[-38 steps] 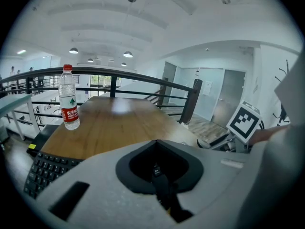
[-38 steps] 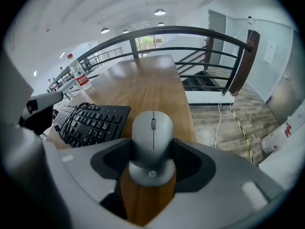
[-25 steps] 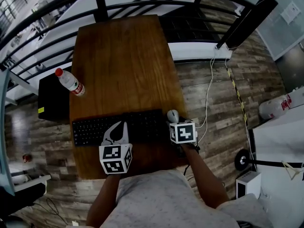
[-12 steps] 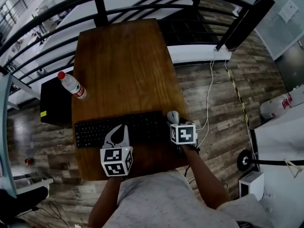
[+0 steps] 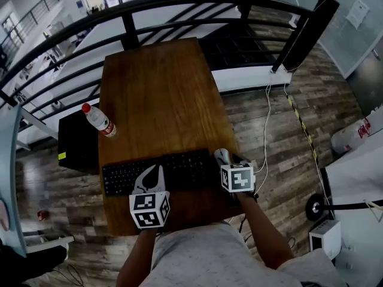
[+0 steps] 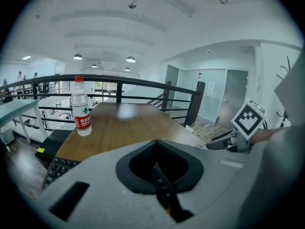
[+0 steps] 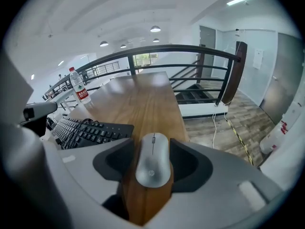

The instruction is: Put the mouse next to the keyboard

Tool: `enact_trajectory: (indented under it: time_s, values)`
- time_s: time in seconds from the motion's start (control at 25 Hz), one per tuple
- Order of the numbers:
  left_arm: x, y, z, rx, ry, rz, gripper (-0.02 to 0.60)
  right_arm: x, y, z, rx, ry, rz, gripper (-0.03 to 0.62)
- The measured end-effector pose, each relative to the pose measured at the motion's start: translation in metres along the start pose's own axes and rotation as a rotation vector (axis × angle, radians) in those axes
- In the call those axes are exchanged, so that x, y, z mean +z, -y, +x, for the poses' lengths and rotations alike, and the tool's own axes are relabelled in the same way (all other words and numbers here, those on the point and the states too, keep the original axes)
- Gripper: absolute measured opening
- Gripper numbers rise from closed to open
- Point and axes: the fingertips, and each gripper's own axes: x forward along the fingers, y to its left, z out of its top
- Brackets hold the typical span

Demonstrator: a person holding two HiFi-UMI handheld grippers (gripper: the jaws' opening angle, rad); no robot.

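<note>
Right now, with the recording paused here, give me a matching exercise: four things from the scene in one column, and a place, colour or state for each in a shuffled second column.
Column one
1. mouse
2. keyboard
3. bottle
4. left gripper

Column two
a. upright, near the table's left edge
b. jaws together, nothing between them
c. silver, by the table's right edge
d. black, lying across the table's near part

Pairs: 1-c, 2-d, 3-a, 4-b

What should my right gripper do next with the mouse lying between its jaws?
Probably pull the right gripper straight back, clear of the mouse. The mouse already lies on the table just right of the keyboard, and the closing jaws don't yet touch it.
</note>
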Motion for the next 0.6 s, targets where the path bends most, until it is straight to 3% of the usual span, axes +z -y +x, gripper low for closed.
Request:
enact_trajectory:
  time_s: [0.6]
  values:
    - [0.042, 0.003, -0.021, -0.008, 0.051, 0.0, -0.006, 0.079, -0.072, -0.066, 0.201, 0.314, -0.117, 0.158]
